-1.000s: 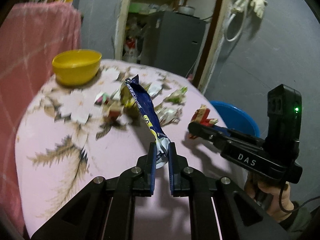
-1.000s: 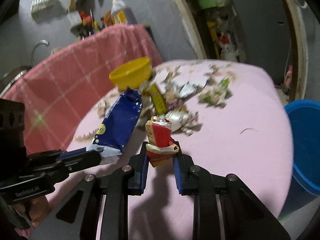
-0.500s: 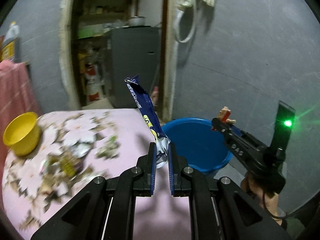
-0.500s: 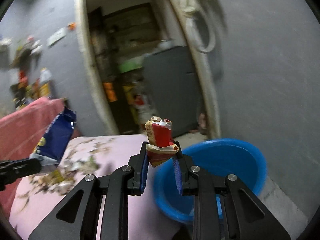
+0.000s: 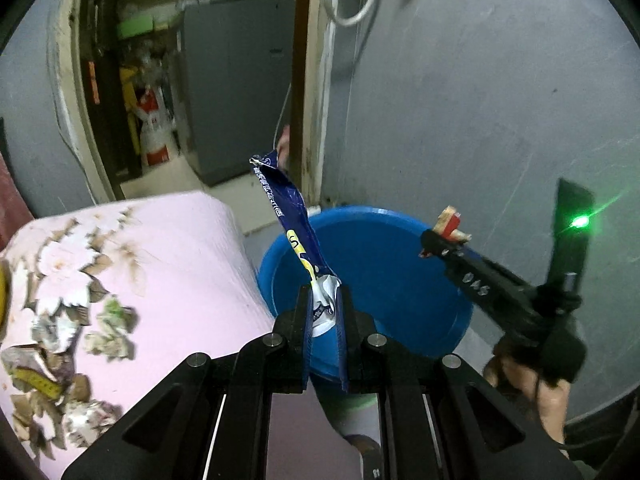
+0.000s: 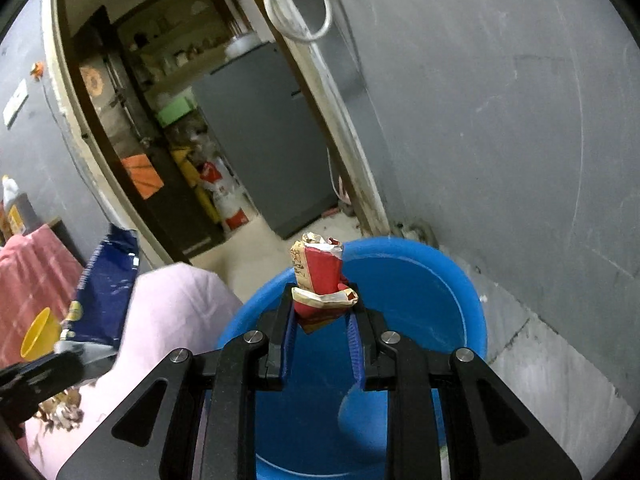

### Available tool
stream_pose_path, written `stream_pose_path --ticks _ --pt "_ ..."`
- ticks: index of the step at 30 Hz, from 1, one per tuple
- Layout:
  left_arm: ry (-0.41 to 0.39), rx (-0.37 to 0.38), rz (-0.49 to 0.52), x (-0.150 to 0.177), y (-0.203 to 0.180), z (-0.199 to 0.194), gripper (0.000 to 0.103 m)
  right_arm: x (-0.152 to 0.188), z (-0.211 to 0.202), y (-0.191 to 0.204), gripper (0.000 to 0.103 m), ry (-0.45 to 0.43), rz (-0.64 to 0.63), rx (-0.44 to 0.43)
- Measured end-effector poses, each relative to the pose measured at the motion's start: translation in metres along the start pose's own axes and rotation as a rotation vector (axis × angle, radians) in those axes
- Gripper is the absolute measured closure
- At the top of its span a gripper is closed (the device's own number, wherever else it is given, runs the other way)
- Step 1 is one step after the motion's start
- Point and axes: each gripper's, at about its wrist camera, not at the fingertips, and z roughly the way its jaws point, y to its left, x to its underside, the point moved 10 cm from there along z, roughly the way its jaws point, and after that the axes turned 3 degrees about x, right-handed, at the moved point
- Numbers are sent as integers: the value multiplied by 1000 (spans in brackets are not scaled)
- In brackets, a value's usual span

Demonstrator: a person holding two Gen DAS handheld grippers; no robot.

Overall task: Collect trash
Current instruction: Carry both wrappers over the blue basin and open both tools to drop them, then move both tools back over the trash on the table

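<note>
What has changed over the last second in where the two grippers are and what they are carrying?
Both grippers swung away from the littered pink table to the blue basin. The right gripper now hangs above its bowl; the left gripper points at its rim. Nothing was released: the left keeps the blue wrapper, the right the red wrapper.
</note>
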Motion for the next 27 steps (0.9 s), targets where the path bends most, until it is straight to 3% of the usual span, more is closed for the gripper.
stream_pose_path --ticks 9,14,17,21,27 --pt "92 -11 -28 13 7 45 93 4 9 2 80 62 -19 -5" --pt "125 -48 -12 21 7 52 88 8 14 -2 69 89 -10 5" --pt "112 -60 -13 24 12 49 76 7 12 -3 69 87 -15 10" --pt "63 -73 -25 24 19 36 75 4 10 -1 65 66 -14 7" --pt "-67 -137 -61 18 41 -6 57 -11 -18 21 49 -63 -60 -44"
